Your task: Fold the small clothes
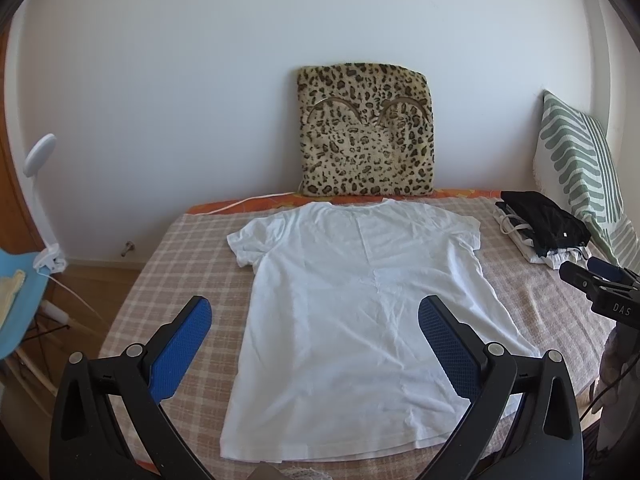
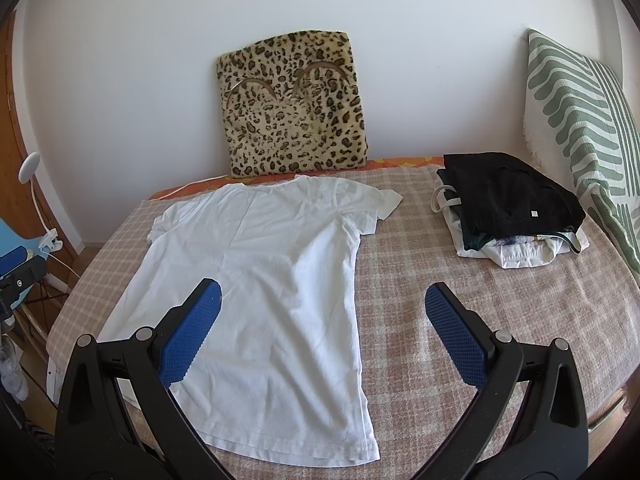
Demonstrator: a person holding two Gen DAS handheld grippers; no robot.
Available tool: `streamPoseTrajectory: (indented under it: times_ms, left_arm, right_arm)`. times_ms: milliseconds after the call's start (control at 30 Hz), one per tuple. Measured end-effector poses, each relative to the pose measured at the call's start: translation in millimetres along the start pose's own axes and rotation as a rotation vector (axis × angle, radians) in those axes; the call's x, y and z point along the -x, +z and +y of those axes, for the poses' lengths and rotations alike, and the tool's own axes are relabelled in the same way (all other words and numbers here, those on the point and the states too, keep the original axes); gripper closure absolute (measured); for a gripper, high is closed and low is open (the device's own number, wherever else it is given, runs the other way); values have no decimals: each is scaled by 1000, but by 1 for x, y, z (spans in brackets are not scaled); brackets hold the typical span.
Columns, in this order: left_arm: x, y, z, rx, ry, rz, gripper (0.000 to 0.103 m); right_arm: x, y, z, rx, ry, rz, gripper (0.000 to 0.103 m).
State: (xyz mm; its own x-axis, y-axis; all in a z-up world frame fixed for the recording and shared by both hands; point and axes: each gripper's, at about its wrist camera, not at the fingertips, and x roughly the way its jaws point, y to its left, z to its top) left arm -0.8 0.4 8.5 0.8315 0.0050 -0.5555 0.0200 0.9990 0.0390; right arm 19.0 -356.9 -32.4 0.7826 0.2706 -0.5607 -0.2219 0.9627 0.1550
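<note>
A white T-shirt (image 1: 360,312) lies spread flat, collar far, hem near, on a checked bedspread (image 2: 460,288). The left gripper (image 1: 315,320) hovers over the shirt's near left part, fingers wide apart and empty, one blue pad (image 1: 182,350) above the bedspread. The right gripper (image 2: 323,304) hangs above the shirt's right edge, also wide and empty. A leopard-print cushion (image 1: 366,132) leans on the white wall (image 1: 160,80); a pile of folded clothes (image 2: 512,212) sits far right, beside a green-striped pillow (image 2: 580,120).
</note>
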Motion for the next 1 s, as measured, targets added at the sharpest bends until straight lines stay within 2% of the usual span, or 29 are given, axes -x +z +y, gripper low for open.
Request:
streamPoseTrajectory:
  times_ms: [1000]
  left_arm:
    - [0, 1, 2, 8, 0, -2, 0]
  right_arm:
    - [0, 0, 1, -1, 1, 1, 0]
